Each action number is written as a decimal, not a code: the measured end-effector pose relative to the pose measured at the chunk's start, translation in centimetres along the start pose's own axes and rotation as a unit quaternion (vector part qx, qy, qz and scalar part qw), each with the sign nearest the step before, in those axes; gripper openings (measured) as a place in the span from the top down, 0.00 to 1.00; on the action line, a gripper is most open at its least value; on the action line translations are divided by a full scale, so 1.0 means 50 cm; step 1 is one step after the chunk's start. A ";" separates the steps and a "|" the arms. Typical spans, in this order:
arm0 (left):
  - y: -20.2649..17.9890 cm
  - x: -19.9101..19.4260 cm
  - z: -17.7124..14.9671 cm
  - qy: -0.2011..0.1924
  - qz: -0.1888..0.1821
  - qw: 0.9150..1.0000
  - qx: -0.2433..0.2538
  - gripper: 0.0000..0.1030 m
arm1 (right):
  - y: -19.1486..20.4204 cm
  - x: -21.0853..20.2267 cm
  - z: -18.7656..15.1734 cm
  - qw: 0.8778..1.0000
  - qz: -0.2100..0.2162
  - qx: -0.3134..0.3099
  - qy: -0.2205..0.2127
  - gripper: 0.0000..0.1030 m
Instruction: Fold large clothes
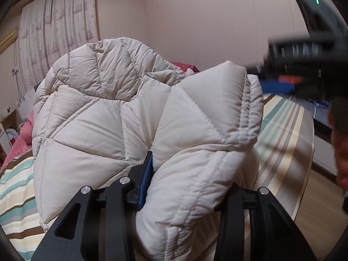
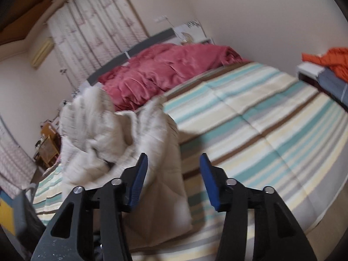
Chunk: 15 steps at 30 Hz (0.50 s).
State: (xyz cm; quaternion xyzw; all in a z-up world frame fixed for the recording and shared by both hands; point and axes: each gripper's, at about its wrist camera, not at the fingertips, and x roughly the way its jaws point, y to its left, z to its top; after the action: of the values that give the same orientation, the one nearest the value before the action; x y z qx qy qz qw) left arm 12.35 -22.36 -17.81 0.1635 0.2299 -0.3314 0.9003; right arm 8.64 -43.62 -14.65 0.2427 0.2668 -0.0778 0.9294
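A cream quilted puffer jacket (image 1: 121, 117) fills the left wrist view, bunched up and lifted over the striped bed. My left gripper (image 1: 184, 174) is shut on a thick fold of it; only the left blue pad (image 1: 145, 182) shows, the other is buried in fabric. In the right wrist view the same jacket (image 2: 121, 143) lies heaped at the bed's left edge. My right gripper (image 2: 174, 174) is open, with nothing between its blue pads, and hovers just right of the jacket's lower part. It also appears blurred at the upper right of the left wrist view (image 1: 304, 65).
The bed carries a striped sheet (image 2: 261, 119) with a crumpled pink duvet (image 2: 169, 69) at its head. Curtains (image 2: 91, 34) hang behind. An orange garment (image 2: 332, 63) lies on a shelf at the right. A small wooden stand (image 2: 49, 145) is at the left.
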 end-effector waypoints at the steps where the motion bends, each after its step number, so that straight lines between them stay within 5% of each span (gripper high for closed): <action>1: -0.005 0.001 -0.001 0.000 0.000 1.000 0.000 0.62 | 0.016 -0.002 0.005 1.000 0.012 -0.017 -0.003 0.53; 5: -0.007 -0.006 0.008 0.001 -0.004 1.000 -0.014 0.62 | 0.058 0.040 0.005 0.997 -0.009 -0.066 0.043 0.70; 9: 0.024 -0.064 0.005 -0.001 -0.024 0.999 -0.045 0.59 | 0.030 0.100 -0.014 0.994 -0.023 -0.050 0.097 0.73; 13: 0.082 -0.142 -0.022 -0.022 -0.060 0.994 -0.094 0.35 | 0.008 0.115 -0.034 0.993 -0.014 -0.033 0.110 0.73; 15: 0.123 -0.172 -0.036 -0.039 -0.065 0.989 -0.126 0.34 | 0.007 0.118 -0.040 0.993 -0.012 -0.032 0.110 0.73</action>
State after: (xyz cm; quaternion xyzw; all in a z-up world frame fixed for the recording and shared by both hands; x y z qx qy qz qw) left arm 10.13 -12.62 -13.96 0.0203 0.2446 -0.3640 0.8985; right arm 12.80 -42.42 -19.12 0.2169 0.3730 -0.0533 0.9006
